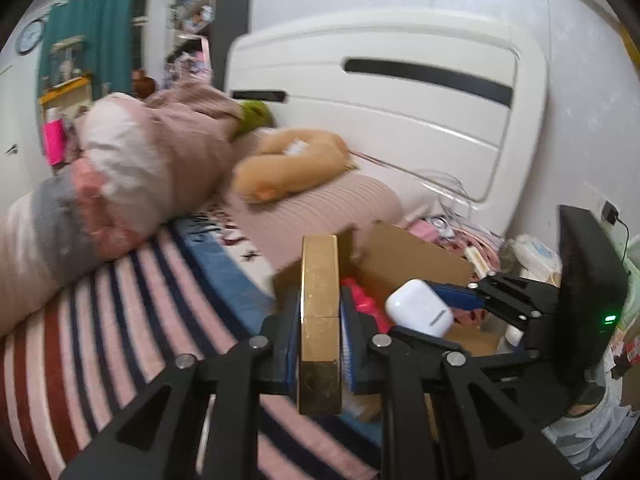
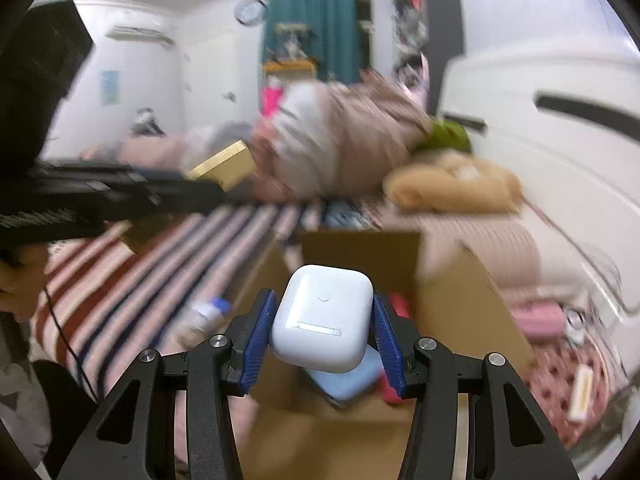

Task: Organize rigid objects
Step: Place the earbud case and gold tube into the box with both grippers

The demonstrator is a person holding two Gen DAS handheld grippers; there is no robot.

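a home bedroom: bed (image 1: pixel 120 300), white headboard (image 1: pixel 400 112), teal curtains (image 1: pixel 100 32).

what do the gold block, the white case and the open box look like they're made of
Gold block: probably metal or metallised plastic, with a brushed, faintly glossy gold face and sharp edges.
White case: smooth glossy plastic, going by its rounded corners, lid seam and small round button.
Open box: plain brown cardboard, matte, with thin flaps standing up.
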